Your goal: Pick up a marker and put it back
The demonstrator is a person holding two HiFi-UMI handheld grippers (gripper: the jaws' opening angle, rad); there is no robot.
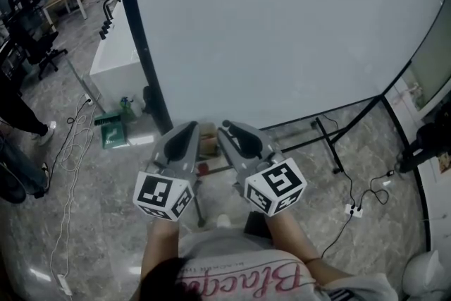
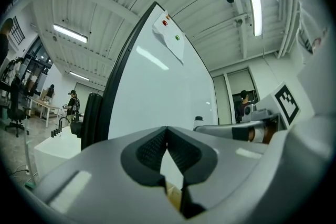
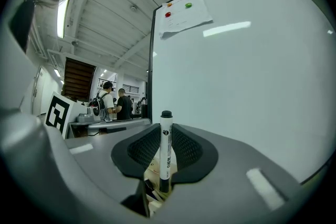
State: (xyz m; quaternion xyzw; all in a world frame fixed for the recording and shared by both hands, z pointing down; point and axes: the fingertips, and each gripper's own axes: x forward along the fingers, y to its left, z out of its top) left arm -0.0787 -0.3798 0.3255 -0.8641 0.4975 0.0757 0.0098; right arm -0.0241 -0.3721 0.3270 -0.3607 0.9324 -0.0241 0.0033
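Note:
A white marker with a black cap stands upright between the pads of my right gripper, which is shut on it. In the head view the right gripper and the left gripper are side by side, pointing at the foot of the whiteboard. My left gripper has its pads touching at the tips and nothing between them. The right gripper's body hides the marker in the head view.
A paper sheet hangs under coloured magnets at the whiteboard's top. A brownish box sits low between the grippers. The board's black stand legs reach right. A white counter and floor cables lie to the left.

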